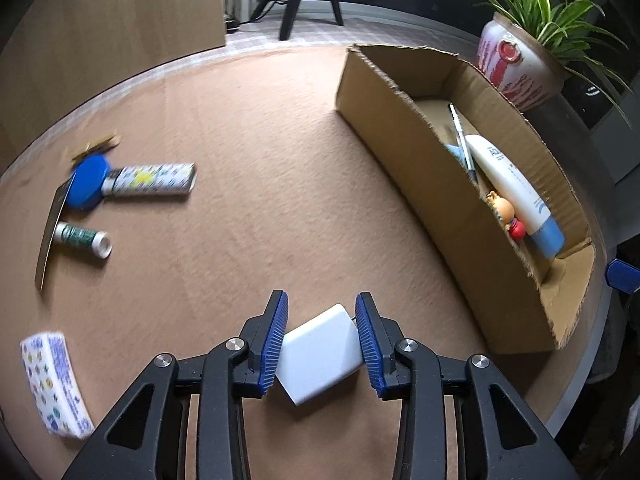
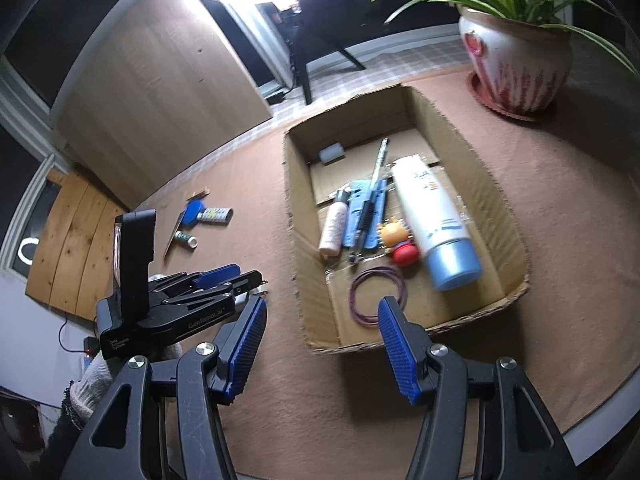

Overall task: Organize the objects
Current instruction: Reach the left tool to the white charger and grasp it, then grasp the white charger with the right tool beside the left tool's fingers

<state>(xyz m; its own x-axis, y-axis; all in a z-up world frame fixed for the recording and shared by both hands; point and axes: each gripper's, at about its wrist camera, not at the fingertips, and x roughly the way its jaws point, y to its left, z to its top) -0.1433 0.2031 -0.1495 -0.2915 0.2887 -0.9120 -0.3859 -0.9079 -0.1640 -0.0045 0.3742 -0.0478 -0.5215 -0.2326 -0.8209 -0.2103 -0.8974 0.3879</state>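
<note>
Gripping a white adapter [image 1: 320, 354] between its blue fingers [image 1: 274, 344], the left gripper [image 1: 322, 344] holds it just above the brown counter [image 1: 260, 160], left of the cardboard box [image 1: 404, 136]. Only this view shows the patterned packet [image 1: 54, 384] at the near left. The right gripper [image 2: 322, 344] hovers with fingers spread wide and nothing between them, over the box's near wall. Its view alone reveals the box floor: a purple rubber band [image 2: 378, 294], a pink tube [image 2: 333, 229] and a small grey block [image 2: 332, 153].
</note>
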